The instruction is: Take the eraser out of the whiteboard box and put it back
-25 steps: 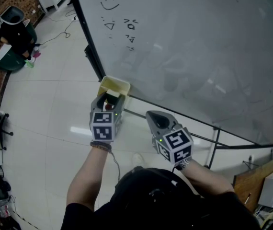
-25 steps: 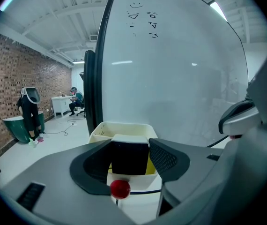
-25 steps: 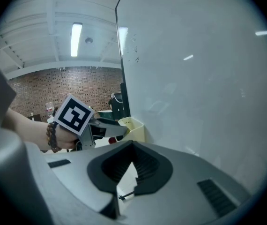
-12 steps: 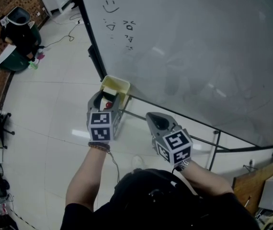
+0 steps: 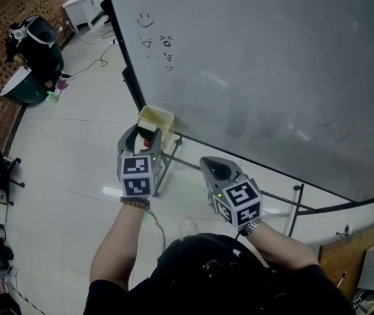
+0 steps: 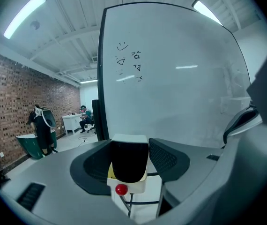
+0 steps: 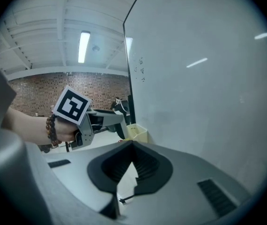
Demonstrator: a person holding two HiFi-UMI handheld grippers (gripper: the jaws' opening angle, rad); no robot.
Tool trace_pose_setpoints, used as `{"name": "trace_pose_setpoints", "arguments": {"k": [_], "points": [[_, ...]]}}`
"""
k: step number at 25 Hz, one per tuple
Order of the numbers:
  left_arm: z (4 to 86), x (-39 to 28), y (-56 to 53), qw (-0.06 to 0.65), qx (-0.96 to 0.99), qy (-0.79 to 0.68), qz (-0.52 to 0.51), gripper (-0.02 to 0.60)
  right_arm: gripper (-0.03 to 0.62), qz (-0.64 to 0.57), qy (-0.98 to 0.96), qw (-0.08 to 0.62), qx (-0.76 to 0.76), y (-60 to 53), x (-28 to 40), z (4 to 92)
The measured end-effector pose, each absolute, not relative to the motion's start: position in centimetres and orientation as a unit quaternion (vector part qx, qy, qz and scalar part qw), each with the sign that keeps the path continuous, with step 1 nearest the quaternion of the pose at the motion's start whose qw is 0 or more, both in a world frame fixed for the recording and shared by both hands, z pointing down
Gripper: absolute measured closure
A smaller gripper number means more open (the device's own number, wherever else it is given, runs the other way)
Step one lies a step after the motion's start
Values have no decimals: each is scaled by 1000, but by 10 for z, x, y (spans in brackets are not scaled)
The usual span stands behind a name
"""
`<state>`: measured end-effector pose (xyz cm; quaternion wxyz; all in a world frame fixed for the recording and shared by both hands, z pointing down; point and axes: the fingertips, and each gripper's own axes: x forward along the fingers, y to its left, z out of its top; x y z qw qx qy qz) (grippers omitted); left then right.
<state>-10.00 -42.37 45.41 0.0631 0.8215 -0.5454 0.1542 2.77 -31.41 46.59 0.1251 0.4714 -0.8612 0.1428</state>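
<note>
Since a second ago, the left tool [image 5: 146,138] has lifted and drawn back toward me from the whiteboard box [image 5: 165,115], bringing the eraser [image 6: 129,159] with it. Its jaws stand fairly wide, clamped on the eraser's black sides. I see the eraser just above the near edge of the yellow box, which sits by the whiteboard's [image 5: 272,64] lower left corner. The right tool [image 7: 132,146] hangs to the right, jaws pressed together, empty.

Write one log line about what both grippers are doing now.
left gripper: shut on eraser, by yellow box | right gripper: shut, empty, beside whiteboard
</note>
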Motion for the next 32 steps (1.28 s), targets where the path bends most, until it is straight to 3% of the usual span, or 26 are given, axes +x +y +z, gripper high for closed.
{"name": "trace_pose_setpoints", "arguments": {"k": [32], "points": [[432, -79, -237, 47, 778, -607, 156, 350, 574, 102, -905, 107, 399, -163, 55, 441]]}}
